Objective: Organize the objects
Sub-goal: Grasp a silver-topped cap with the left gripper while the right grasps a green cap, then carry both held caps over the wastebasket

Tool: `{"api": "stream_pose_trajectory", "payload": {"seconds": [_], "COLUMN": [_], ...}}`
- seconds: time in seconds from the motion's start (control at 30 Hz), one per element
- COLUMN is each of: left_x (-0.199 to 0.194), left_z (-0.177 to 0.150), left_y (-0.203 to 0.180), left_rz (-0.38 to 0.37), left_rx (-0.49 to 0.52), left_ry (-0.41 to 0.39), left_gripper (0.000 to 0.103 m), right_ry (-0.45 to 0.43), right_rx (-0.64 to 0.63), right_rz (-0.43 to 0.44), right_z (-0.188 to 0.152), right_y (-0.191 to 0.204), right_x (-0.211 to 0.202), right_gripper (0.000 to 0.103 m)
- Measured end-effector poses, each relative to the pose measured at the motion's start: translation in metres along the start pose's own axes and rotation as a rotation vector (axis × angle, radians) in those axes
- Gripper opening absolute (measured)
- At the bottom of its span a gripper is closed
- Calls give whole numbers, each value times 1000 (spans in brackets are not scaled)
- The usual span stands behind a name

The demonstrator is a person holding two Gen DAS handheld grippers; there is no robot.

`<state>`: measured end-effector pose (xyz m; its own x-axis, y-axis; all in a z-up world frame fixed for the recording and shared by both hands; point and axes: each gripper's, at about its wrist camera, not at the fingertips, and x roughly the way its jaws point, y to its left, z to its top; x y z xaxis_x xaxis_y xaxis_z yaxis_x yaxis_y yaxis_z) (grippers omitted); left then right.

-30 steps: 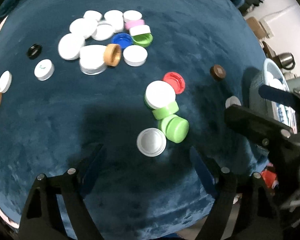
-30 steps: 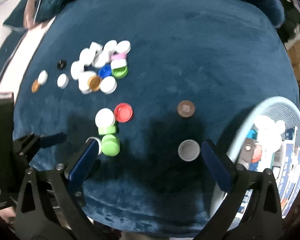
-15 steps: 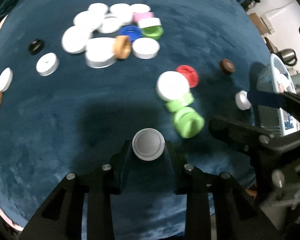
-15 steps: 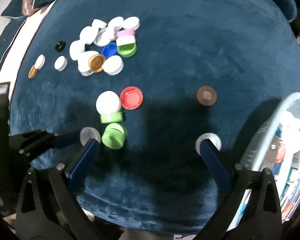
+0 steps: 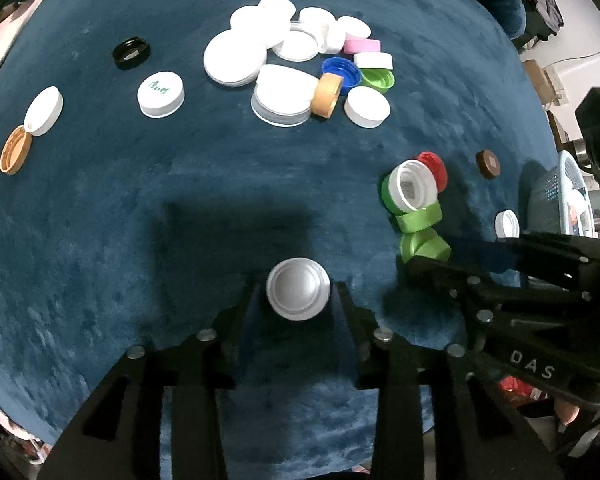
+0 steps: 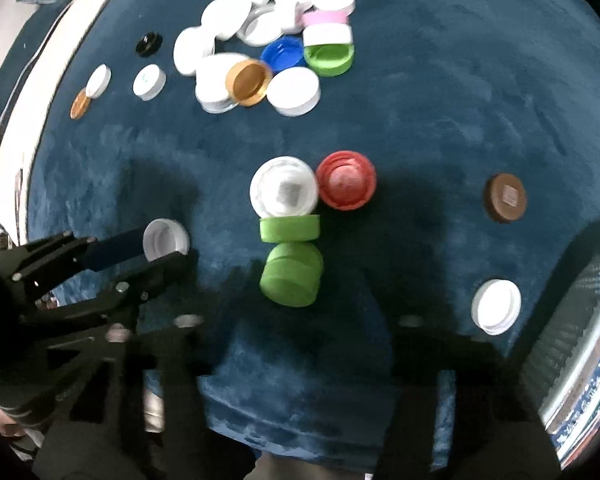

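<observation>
Looking down from the left wrist, the left tool (image 5: 299, 300) has its jaws closed in against the sides of a white cap (image 5: 298, 294), one dark pad on each side, after just easing slightly apart. The cap is round, open side up, on the dark blue table (image 5: 140, 240). A green cap (image 5: 424, 245) lies to its right, tipped on its side.

From the right wrist, the right tool's own fingers are dark and blurred at the bottom; its jaws have just been closing, and whether they grip anything cannot be told. The green cap (image 6: 292, 275) lies just ahead of them. A second white cap (image 6: 496, 306) rests near a basket (image 6: 572, 320) at right.
</observation>
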<state>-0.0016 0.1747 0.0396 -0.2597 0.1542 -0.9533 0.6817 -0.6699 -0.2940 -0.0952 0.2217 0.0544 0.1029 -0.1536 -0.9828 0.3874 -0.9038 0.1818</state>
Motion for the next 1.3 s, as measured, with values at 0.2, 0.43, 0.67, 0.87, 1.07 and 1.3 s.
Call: {"api": "stream_pose_trajectory", "payload": {"seconds": [0.2, 0.43, 0.67, 0.87, 1.07, 1.3], "left_x": [4, -3, -18, -16, -19, -9], "left_z": [-1, 0, -2, -1, -4, -5], "left_y": [-11, -21, -16, -20, -14, -2], "left_rz": [-1, -22, -41, -38, -23, 9], "left_rx": [18, 16, 22, 25, 28, 16], "left_ry": [3, -21, -42, -39, -34, 4], "left_gripper": [43, 32, 33, 33, 33, 33], "right_ry": [-26, -75, -61, -65, -18, 99], "right_rx": [36, 84, 115, 120, 71, -2], "right_rz": [26, 95, 118, 90, 89, 67], "right_z": [0, -5, -8, -14, -15, -17], "right_y": [-7, -17, -20, -27, -16, 0], "right_x": [-9, -23, -27, -26, -17, 9], "right_gripper": [31, 32, 33, 33, 44, 45]}}
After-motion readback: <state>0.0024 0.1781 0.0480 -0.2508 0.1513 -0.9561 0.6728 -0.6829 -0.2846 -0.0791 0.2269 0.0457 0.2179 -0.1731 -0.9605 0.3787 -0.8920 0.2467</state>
